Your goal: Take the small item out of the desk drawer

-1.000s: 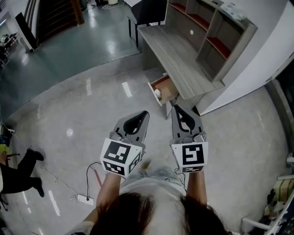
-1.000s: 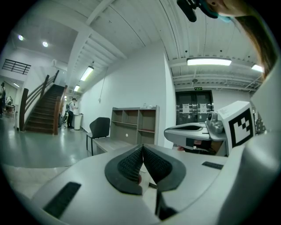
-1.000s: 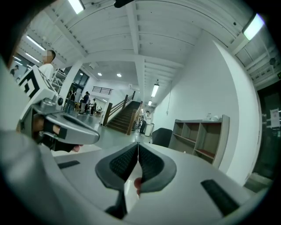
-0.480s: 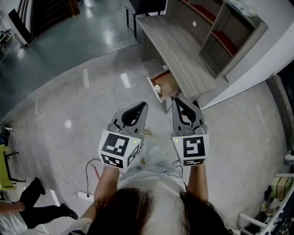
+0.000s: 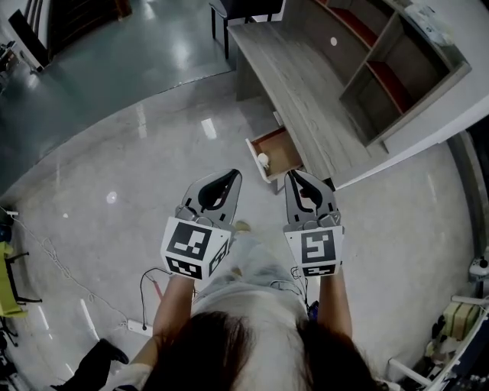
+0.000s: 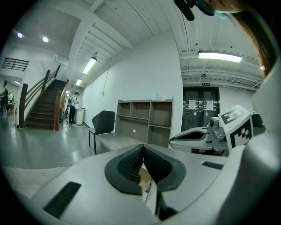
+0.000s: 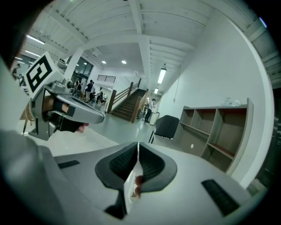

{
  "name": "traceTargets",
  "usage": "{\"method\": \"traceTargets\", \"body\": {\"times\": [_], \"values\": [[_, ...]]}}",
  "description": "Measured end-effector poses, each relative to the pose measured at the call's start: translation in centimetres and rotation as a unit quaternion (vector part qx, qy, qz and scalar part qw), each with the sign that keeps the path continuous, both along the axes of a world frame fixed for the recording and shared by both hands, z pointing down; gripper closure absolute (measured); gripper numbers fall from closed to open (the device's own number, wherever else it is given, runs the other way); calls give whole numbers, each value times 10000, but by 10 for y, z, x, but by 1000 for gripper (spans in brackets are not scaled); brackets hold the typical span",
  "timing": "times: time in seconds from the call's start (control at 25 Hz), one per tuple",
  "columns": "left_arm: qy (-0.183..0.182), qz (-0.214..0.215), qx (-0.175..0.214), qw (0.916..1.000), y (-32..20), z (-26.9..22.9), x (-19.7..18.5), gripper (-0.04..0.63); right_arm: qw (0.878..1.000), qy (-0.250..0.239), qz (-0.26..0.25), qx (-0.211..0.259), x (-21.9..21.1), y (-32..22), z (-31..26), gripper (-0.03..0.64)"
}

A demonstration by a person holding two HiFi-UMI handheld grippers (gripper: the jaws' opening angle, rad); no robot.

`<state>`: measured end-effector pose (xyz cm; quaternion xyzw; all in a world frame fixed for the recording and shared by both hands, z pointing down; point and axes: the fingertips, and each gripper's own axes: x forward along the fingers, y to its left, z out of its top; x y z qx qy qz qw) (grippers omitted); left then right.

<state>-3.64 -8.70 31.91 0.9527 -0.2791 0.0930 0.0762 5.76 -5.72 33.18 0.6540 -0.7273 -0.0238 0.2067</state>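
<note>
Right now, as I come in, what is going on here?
A person holds two grippers and faces a wooden desk. The left gripper and the right gripper are both shut and empty, held side by side above the floor. The desk drawer stands open with a small white item inside. Neither gripper has reached it yet.

drawer [image 5: 279, 151]: out of desk [image 5: 298, 84] front, just ahead of both claws, between their tips | small item [image 5: 263, 159]: in drawer, at its front end, ahead of left gripper [image 5: 231, 176] | desk: ahead-right of right gripper [image 5: 295, 176] | shelf unit [image 5: 386, 72]: along desk's far edge | chair [image 5: 238, 8]: desk's far end, well ahead | power strip [image 5: 139, 328]: on floor, behind-left of left gripper
</note>
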Motion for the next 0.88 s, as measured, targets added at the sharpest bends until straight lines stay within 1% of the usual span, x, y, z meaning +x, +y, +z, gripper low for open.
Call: {"method": "traceTargets", "body": {"times": [0.2, 0.44, 0.68, 0.88], "values": [[-32, -12, -105, 9999, -34, 12, 19, 578, 9997, -120, -174, -148, 11, -32, 19, 588], [-51, 28, -261, 9996, -65, 26, 40, 578, 9987, -135, -316, -377, 26, -66, 48, 588], [-70, 22, -356, 9993, -93, 40, 53, 580, 9961, -64, -499, -722, 35, -93, 79, 588], [-161, -49, -407, 9990, -118, 53, 58, 578, 9924, -8, -629, -1060, 42, -114, 110, 588]]}}
